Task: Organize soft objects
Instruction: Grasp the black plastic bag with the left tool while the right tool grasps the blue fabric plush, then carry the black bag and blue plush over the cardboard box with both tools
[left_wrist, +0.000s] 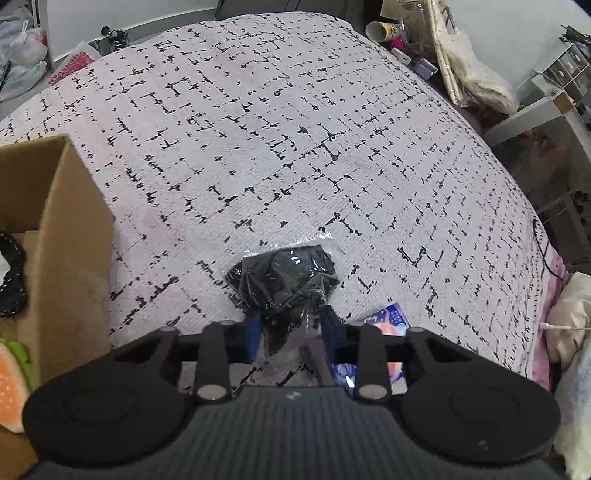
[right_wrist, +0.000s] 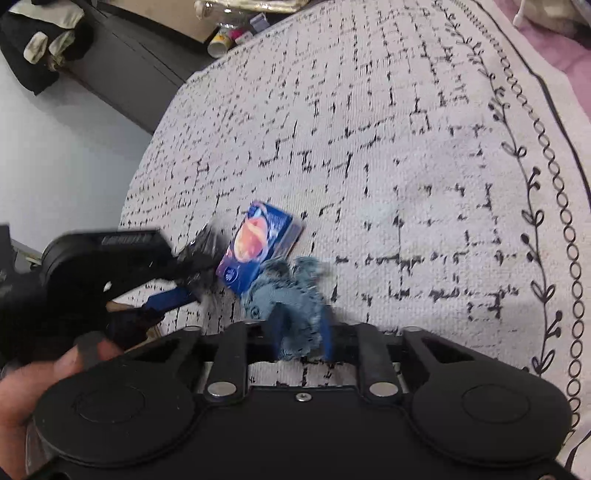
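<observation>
My left gripper (left_wrist: 290, 325) is shut on a black fabric item in a clear plastic bag (left_wrist: 284, 275), held above the patterned bedspread (left_wrist: 295, 129). It also shows in the right wrist view (right_wrist: 192, 277) with the black bag (right_wrist: 203, 247) in it. My right gripper (right_wrist: 301, 325) is shut on a frayed blue denim piece (right_wrist: 288, 295). A blue box with an orange picture (right_wrist: 258, 243) lies on the bedspread just beyond it; it also shows in the left wrist view (left_wrist: 388, 321).
An open cardboard box (left_wrist: 55, 229) stands at the left, with a black lacy item (left_wrist: 11, 273) and an orange and green plush (left_wrist: 14, 376) in it. Cluttered shelves and bags (left_wrist: 472, 74) line the far right. A pillow (left_wrist: 569, 306) lies at the right edge.
</observation>
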